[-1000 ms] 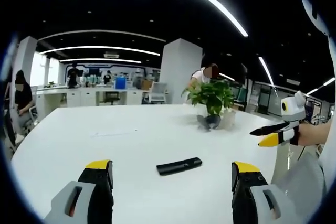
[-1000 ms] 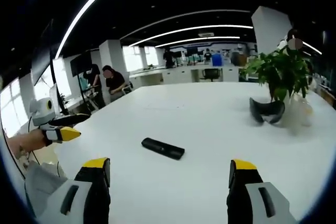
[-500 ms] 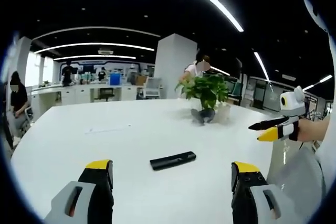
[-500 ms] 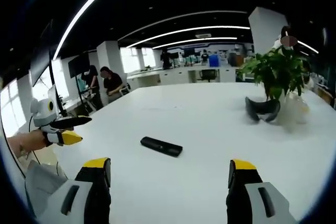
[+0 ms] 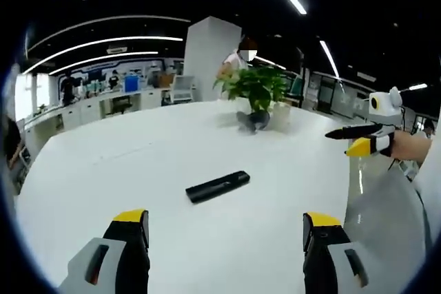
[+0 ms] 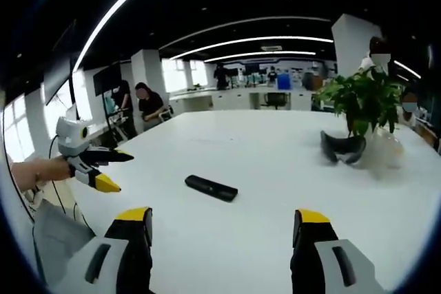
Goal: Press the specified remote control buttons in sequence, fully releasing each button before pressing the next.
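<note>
A slim black remote control (image 5: 218,186) (image 6: 211,188) is shown lying flat on the bare white tabletop (image 5: 103,184) (image 6: 275,163), well short of the potted plant (image 5: 256,94) (image 6: 365,105). Both the left tongs (image 5: 225,235) (image 6: 103,170) and the right tongs (image 6: 222,232) (image 5: 358,139) are held open and empty above the tabletop, clear of the remote control. The remote control is judged light, rigid and likely to slide when pushed, so it would be steadied by its long edges while a button is pressed straight down.

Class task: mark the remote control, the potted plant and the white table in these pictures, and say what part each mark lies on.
remote control (image 5: 218,186): left gripper view, middle of its black body.
potted plant (image 6: 365,101): right gripper view, its leaves.
white table (image 6: 262,142): right gripper view, bare top.
</note>
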A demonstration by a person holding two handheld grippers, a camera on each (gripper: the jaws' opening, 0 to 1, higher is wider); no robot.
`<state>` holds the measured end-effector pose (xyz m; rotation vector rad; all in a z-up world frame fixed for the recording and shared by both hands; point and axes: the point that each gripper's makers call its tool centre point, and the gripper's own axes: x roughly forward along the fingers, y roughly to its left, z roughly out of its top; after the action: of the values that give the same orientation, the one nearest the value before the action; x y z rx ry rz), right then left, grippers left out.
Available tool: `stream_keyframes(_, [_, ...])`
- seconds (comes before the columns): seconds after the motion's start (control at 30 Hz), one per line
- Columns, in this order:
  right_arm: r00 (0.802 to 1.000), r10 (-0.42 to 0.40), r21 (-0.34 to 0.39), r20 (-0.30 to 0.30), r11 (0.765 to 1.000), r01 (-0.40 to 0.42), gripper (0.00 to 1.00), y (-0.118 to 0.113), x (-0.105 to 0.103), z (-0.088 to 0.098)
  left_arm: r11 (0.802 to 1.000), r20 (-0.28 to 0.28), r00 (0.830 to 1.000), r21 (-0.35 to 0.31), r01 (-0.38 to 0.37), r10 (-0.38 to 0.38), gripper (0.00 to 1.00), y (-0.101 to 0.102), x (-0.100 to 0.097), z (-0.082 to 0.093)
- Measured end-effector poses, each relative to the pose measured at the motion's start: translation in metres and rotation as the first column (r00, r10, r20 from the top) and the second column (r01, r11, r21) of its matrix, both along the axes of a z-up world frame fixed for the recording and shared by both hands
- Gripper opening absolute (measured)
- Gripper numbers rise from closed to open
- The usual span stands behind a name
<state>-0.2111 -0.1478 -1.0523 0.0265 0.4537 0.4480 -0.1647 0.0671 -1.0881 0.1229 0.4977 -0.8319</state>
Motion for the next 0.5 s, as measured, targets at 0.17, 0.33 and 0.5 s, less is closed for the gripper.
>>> stream_keyframes(0.17, [1.0,0.005,-0.006,-0.027,1.0,-0.005,0.79,-0.003,-0.007,-0.006,0.988,-0.046,0.992,0.098,0.121,-0.117,0.94,-0.013,0.006,-0.021])
stream_keyframes(0.33, [0.999,0.002,-0.037,-0.044,0.999,-0.004,0.77,-0.008,-0.013,-0.009,0.986,-0.124,0.981,0.058,0.156,-0.148,0.91,-0.023,0.021,-0.029])
stream_keyframes(0.5, [0.998,-0.008,-0.052,-0.055,0.999,0.005,0.75,-0.014,-0.019,-0.013,0.975,-0.174,0.966,0.079,0.207,-0.191,0.89,-0.028,0.037,-0.037])
